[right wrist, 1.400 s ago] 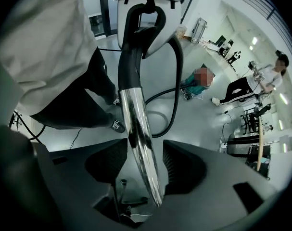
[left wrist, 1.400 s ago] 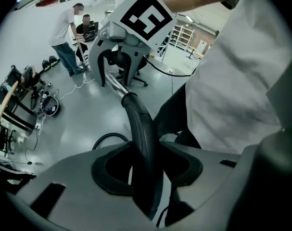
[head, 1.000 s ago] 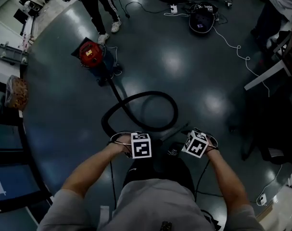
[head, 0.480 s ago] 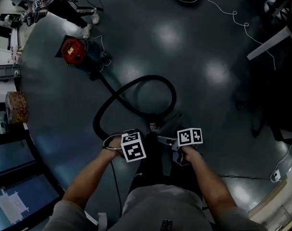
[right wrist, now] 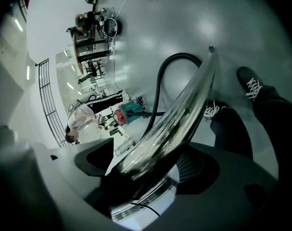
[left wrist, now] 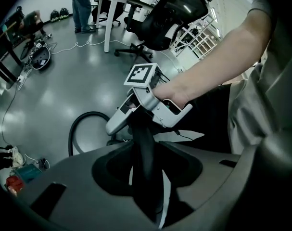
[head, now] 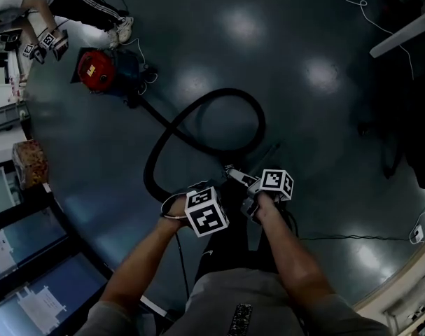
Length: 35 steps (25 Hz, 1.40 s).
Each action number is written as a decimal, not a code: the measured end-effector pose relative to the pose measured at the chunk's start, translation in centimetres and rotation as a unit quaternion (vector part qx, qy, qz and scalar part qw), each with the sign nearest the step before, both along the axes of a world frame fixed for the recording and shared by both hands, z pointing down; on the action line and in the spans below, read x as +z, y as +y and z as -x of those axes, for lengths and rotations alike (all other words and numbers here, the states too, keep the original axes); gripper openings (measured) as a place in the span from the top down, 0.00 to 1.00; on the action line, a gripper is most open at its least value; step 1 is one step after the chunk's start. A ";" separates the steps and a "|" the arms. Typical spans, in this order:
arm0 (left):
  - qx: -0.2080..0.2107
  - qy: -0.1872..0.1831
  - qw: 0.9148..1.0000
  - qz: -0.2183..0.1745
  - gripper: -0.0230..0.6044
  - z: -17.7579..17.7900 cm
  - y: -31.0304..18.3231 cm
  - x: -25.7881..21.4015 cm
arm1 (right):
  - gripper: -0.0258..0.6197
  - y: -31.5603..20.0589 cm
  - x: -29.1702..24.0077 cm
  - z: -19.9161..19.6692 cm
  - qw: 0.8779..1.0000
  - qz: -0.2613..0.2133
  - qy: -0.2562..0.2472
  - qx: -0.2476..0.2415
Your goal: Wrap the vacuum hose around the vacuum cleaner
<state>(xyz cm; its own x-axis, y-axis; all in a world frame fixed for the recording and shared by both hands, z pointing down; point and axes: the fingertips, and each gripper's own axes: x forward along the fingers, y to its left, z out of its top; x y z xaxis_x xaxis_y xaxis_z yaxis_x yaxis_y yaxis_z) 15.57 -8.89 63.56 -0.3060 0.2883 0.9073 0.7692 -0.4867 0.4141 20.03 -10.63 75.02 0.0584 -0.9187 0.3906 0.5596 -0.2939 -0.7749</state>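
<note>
The red vacuum cleaner (head: 96, 71) stands on the dark floor at the far left. Its black hose (head: 205, 121) runs from it in a big loop toward my feet. My left gripper (head: 205, 212) is shut on the hose's near end (left wrist: 145, 148), which fills the gap between its jaws (left wrist: 146, 177). My right gripper (head: 248, 184) sits just right of it, its jaws having just been opening. The chrome wand (right wrist: 184, 105) lies lengthwise between them (right wrist: 150, 177), and a ribbed pad shows bare beside it.
A person (head: 58, 5) with marker-cube grippers stands beside the vacuum cleaner. Loose cables (head: 359, 5) and a desk edge (head: 408, 37) lie at the far right. An office chair (left wrist: 174, 13) stands behind my right hand. My shoe (right wrist: 251, 85) is near the wand's tip.
Both hands have sunk toward the floor. The right hand has rolled over, its cube showing another face, and has drawn closer to the left one. The vacuum cleaner has stayed put.
</note>
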 end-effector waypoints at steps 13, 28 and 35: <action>-0.046 -0.006 0.998 0.035 0.70 -2.2 -1.1 -0.2 | 0.55 0.7 -0.7 -4.0 0.995 0.091 -0.006 0.032; -0.172 -0.011 0.975 0.142 0.69 -8.2 -3.5 -7.4 | 0.67 -1.9 -10.6 -14.9 0.963 0.197 0.183 -0.024; -0.182 0.025 0.972 0.144 0.69 -10.7 -7.9 -10.1 | 0.69 -3.9 -14.2 -20.2 0.935 0.220 0.262 -0.095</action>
<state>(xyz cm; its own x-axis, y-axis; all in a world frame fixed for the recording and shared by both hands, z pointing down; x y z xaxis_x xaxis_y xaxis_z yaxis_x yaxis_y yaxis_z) 26.27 -16.80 53.51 -0.0945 0.6139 0.7837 0.5903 -0.5993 0.5407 40.21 -14.56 60.80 0.1995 -0.6897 0.6960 0.0413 -0.7038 -0.7092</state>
